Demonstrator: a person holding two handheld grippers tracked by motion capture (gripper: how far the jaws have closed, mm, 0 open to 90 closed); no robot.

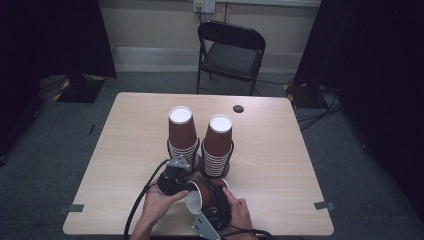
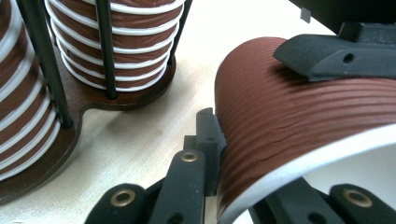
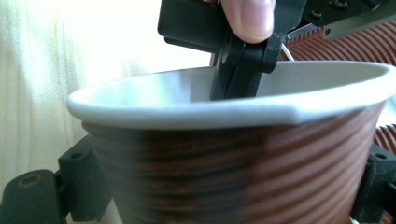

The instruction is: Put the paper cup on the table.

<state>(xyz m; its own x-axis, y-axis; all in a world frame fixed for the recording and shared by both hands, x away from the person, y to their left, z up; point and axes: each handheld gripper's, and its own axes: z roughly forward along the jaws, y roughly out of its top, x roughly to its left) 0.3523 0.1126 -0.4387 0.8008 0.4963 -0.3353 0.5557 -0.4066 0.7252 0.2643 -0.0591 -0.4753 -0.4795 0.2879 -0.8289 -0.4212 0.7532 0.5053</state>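
A brown ribbed paper cup with a white inside lies on its side just above the table's front edge, held between both grippers. My left gripper is shut on the cup: one jaw is outside the wall and the other inside the mouth. My right gripper is shut across the cup's body, with a jaw on each side. The right gripper view also shows the left gripper nipping the far rim. Right behind stand two tall stacks of cups in a black wire holder.
The wooden table has a small dark round spot at the back and tape marks near its front corners. A black folding chair stands behind the table. Dark curtains hang on both sides.
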